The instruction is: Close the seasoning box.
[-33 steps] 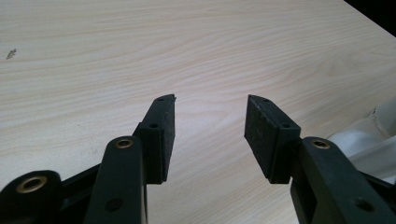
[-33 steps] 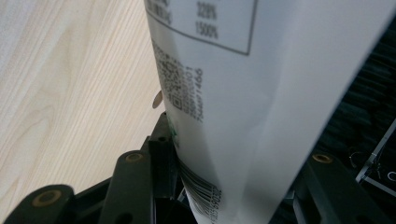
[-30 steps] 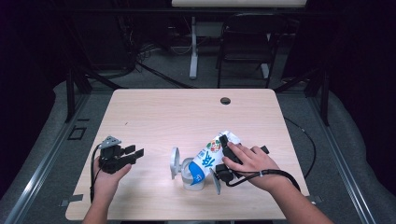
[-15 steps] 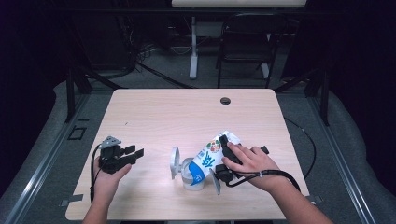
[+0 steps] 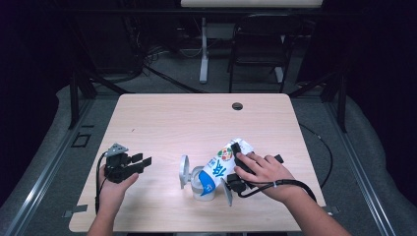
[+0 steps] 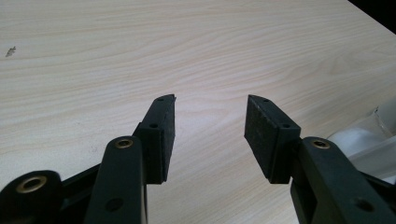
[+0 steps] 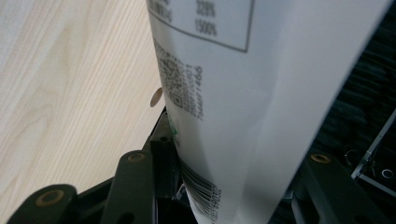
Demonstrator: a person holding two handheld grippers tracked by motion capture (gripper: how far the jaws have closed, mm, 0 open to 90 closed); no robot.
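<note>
A white and blue drink carton leans tilted, its lower blue end over a clear cup near the table's front edge. My right gripper is shut on the carton, with a hand around it. In the right gripper view the printed white carton stands between the jaws of the right gripper, and the left pad presses on it. My left gripper rests at the front left, held in a hand. Its jaws stand open over bare wood with nothing between them.
Two grey round plates stand on either side of the cup. A small dark hole sits near the far edge of the wooden table. A black chair and stand legs are behind it. A pale translucent edge shows at the right of the left gripper view.
</note>
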